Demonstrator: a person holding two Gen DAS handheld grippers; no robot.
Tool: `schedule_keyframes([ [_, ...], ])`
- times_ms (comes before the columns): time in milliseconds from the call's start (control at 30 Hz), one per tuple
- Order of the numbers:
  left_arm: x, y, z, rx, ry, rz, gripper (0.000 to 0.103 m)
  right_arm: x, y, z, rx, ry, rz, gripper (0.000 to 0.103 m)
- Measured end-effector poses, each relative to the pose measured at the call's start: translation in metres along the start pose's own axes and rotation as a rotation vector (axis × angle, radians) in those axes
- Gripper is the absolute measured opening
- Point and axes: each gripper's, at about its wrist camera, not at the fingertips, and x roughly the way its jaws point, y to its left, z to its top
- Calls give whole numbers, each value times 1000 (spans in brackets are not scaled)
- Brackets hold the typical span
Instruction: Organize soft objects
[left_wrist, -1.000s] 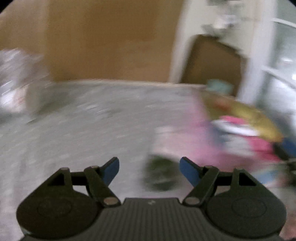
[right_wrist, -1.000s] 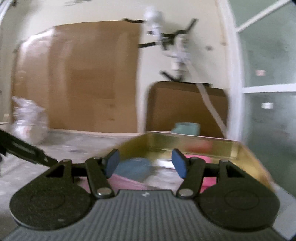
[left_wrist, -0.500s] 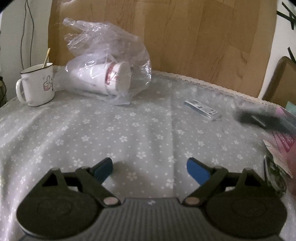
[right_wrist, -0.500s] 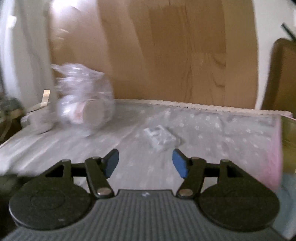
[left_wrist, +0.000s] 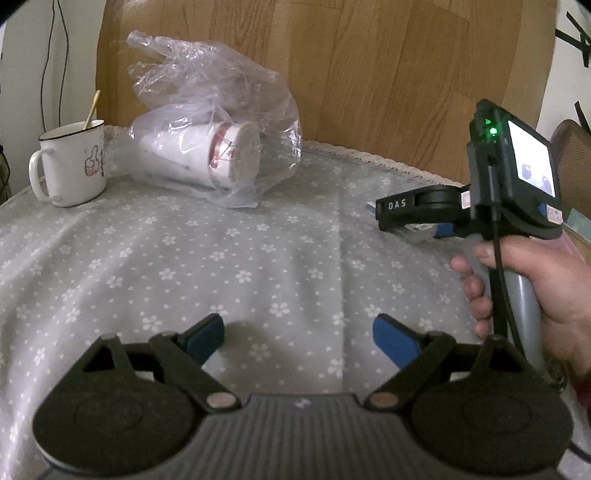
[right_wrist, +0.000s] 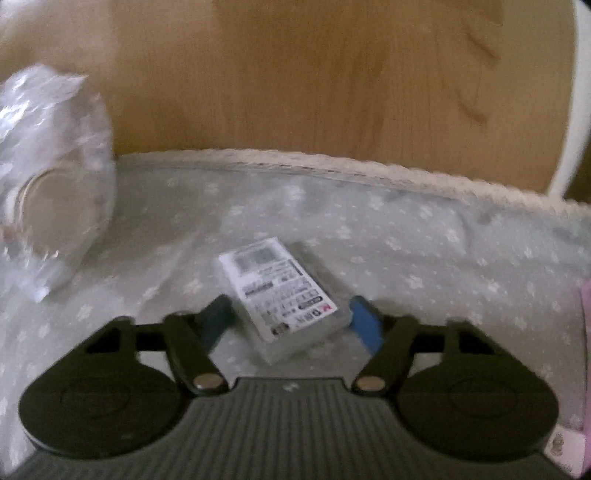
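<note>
A small clear packet with a white printed label (right_wrist: 279, 295) lies on the grey flowered tablecloth (right_wrist: 424, 251). My right gripper (right_wrist: 291, 321) is open, its blue fingers on either side of the packet's near end, low over the cloth. In the left wrist view the right gripper (left_wrist: 424, 221) is seen from the side, held by a hand, and hides most of the packet. My left gripper (left_wrist: 299, 334) is open and empty over bare cloth (left_wrist: 258, 258).
A clear plastic bag with white paper cups (left_wrist: 218, 147) lies at the back left, also in the right wrist view (right_wrist: 48, 177). A white enamel mug (left_wrist: 70, 162) stands left of it. A wooden board (left_wrist: 369, 74) rises behind the table edge. Something pink (right_wrist: 585, 332) shows at the right.
Both grippers swung left from the tin box and pink items to the tablecloth. My right gripper moved forward and down around the packet. The left one has steadied.
</note>
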Motion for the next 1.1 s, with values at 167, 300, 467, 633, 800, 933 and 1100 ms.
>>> schedule_keyframes([
  [167, 0, 0, 0, -4, -1, -2, 92, -20, 2, -6, -36, 17, 39, 65],
  [300, 0, 0, 0, -5, -2, -3, 92, -44, 6, -20, -86, 24, 68, 64],
  [467, 0, 0, -1, -8, -6, 2, 92, -69, 18, -38, -181, 41, 96, 64],
  [633, -1, 0, -1, -7, -15, 20, 92, -102, 12, -63, -206, 52, 146, 64],
  [800, -1, 4, -1, -22, -12, 22, 92, -138, -3, -99, -190, 52, 215, 64],
  [933, -1, 4, -2, -16, -9, 16, 92, -184, -7, -141, -230, 8, 257, 64],
  [1100, -5, -1, -6, 21, -6, 17, 92, -234, -21, -191, -257, -73, 249, 64],
])
